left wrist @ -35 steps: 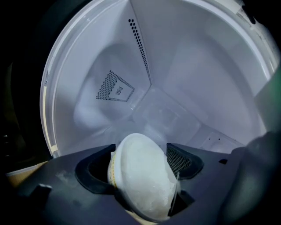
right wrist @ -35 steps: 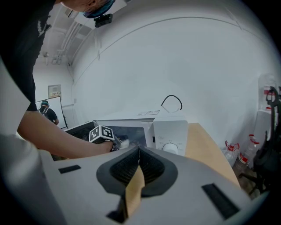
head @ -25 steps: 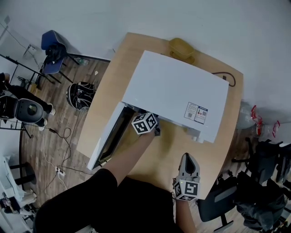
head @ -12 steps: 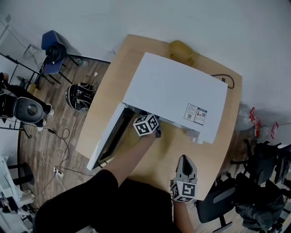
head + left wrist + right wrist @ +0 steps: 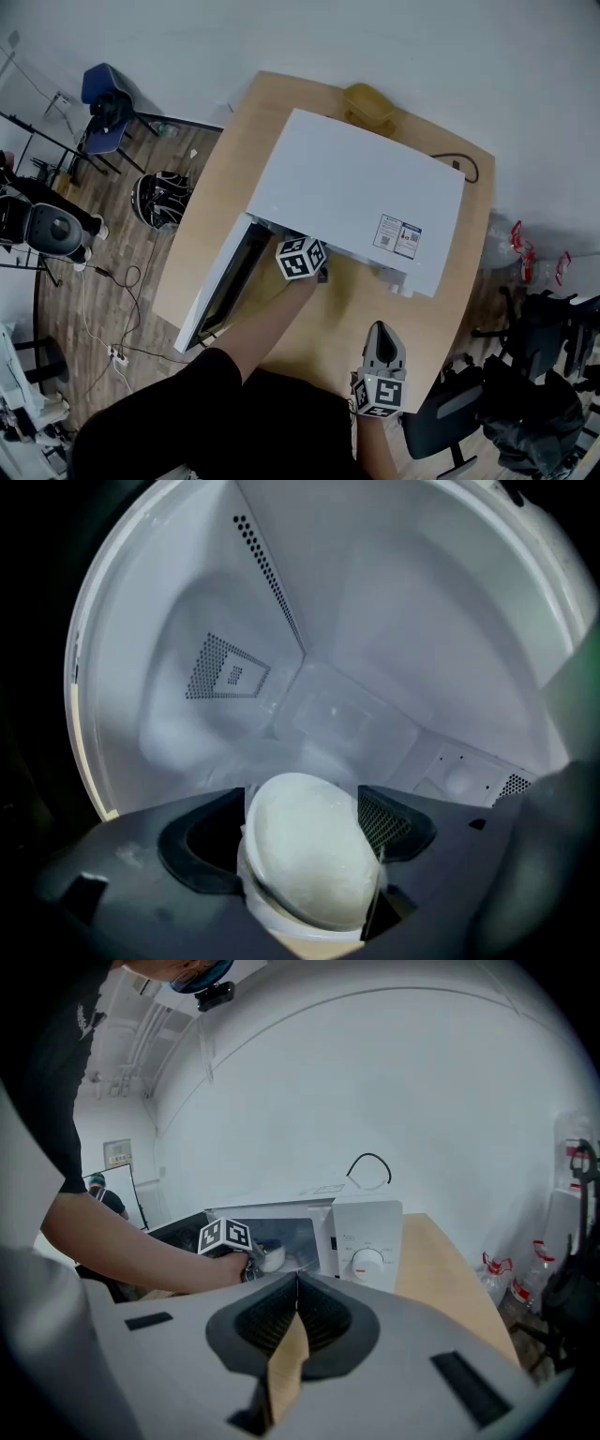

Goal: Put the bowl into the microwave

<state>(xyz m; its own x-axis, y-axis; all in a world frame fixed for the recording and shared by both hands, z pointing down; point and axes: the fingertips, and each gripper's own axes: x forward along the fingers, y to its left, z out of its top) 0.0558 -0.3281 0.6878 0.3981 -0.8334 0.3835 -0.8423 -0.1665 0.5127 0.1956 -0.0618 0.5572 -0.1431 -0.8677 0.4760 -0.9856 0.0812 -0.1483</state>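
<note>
White bowl (image 5: 314,864), white microwave (image 5: 352,202) walls: from my left gripper (image 5: 302,803) the two nearly blend. The gripper's jaws are partly closed, clamped on the bowl from both sides. The bowl sits between them, tipped over toward the camera rather than level. It is already inside the microwave, past the door opening, with the back wall and its dotted vents ahead of it. I cannot tell whether its base touches the microwave's floor, because the gripper body hides everything underneath.

That is my main worry. If I open the jaws while the bowl is tilted or hanging clear of the microwave's floor, I judge it will drop and rock or roll toward the back wall. The hold also looks to be on smooth, curved sides, so a jolt could let it slip early. My forearm passes just beside the microwave's open door (image 5: 220,281), which swings out at the front left. Drawing back carelessly could catch the door or drag the bowl out with me.

My right gripper (image 5: 296,1279) has its jaws together and holds nothing. It hangs in front of the microwave, above the worktop's (image 5: 328,319) near edge, well apart from the bowl.
</note>
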